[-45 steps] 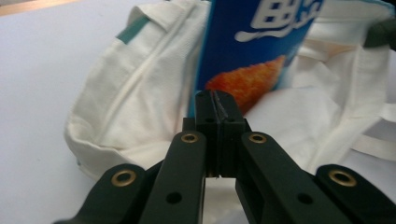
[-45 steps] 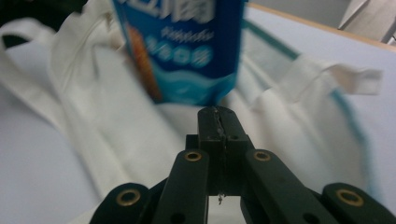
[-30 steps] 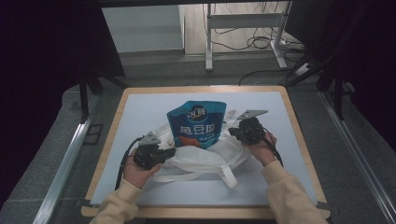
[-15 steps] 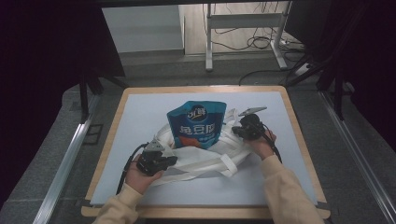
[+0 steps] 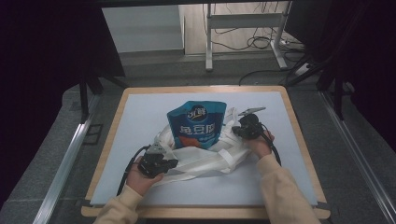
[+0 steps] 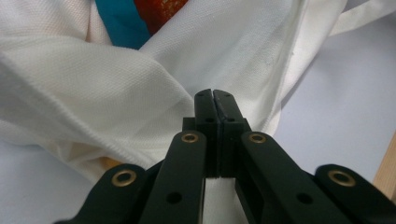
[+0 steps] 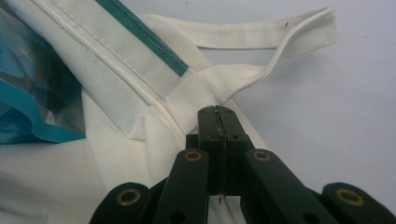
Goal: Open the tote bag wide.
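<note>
**Working the bag up around the pouch**

Dim room, cables on the floor beyond; a wood-edged table with a pale mat carries a white cloth bag near its middle, a blue pouch standing half inside its mouth. Left claw is clamped on the bag's near edge, jaws closed on a fold; right claw is pinched on the rim by the strap, cloth caught between its jaws. Likely step: drawing the mouth over the pouch; pull both edges evenly and apart, keep the rim taut, and lift slowly so the pouch does not tip or snag the hem.
</note>
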`<state>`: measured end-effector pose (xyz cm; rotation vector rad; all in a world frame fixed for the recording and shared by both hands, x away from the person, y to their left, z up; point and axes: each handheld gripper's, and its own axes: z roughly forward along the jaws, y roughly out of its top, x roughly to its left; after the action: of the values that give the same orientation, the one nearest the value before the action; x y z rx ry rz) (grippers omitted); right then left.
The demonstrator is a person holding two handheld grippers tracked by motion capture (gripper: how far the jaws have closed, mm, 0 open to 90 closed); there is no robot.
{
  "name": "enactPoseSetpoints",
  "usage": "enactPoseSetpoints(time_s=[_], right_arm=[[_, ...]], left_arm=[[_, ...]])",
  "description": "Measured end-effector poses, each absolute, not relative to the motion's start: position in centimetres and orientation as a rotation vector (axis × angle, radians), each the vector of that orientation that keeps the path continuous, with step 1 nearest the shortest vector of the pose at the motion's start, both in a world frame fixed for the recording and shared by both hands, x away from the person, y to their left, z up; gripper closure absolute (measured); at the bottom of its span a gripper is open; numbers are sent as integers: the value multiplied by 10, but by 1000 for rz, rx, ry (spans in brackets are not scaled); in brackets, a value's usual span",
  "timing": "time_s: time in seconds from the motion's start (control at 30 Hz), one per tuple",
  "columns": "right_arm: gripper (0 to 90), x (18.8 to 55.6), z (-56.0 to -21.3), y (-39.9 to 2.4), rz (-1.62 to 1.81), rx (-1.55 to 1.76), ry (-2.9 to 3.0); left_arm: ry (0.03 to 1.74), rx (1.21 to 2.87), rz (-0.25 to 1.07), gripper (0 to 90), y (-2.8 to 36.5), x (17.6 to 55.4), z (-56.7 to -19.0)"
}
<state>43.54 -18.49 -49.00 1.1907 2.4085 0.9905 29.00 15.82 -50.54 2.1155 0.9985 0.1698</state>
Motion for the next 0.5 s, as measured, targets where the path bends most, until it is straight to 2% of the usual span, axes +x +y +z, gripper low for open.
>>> enactPoseSetpoints(time_s=[0.27,0.5], right_arm=[[888,428,-484,-191,1063,1176,2374],[886,416,-468,-200,1201,1141,2313]], left_arm=[[995,2082,175,896,159,296,-502],[990,1995,255,892,165,293,-490]])
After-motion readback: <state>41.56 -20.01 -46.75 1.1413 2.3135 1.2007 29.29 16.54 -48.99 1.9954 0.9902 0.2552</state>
